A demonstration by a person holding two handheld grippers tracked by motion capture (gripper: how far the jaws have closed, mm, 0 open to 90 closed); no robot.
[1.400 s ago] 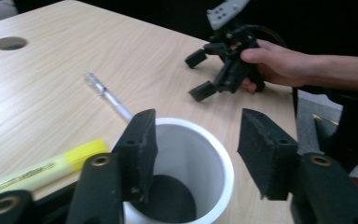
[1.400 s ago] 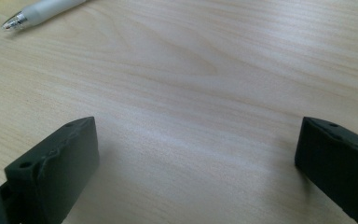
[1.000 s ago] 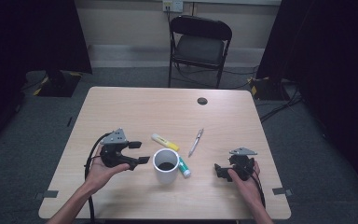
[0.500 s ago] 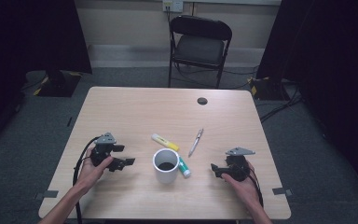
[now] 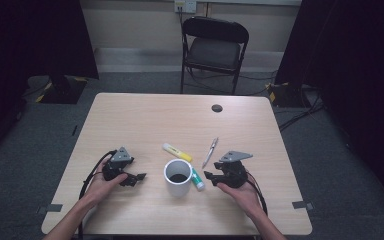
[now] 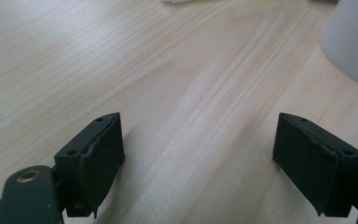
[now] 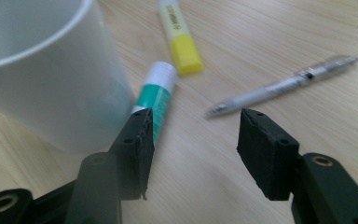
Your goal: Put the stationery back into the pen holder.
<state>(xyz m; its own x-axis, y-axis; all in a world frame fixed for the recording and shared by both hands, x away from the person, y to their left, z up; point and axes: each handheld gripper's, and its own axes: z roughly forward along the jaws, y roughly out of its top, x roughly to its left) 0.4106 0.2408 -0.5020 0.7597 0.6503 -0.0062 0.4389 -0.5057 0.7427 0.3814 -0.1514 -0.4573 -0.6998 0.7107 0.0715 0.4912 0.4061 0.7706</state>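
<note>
White mug (image 5: 178, 177) stands upright near the middle of the surface (image 5: 145, 115), toward the near edge; its inside looks dark from the high view — contents cannot be told. In the right gripper view the mug wall (image 7: 46, 70) is plain white, and nothing is seen sticking out of the rim.

Just right of the mug lies a green-and-white glue stick (image 5: 197, 179), flat on the wood, right beside the mug's base — touching or not, cannot tell. In the right gripper view the glue stick (image 7: 156, 100) runs under the tip of one jaw, white cap pointing away.

Right tongs (image 5: 211, 176) sit just right of the glue stick, pointing left at it; jaws partly apart and have just been closing, nothing clamped between them (image 7: 191, 149) — bare wood in the gap.

Farther off: a yellow highlighter (image 5: 176, 152) beyond the mug and a silver pen (image 5: 210, 152) to its right, both flat, apart from each other.

Left tongs (image 5: 139, 178) are left of the mug, near it but apart, low to the surface; jaws wide apart, just been opening, nothing in the gap (image 6: 198, 154).

Black folding chair (image 5: 212, 47) stands beyond the far edge.
</note>
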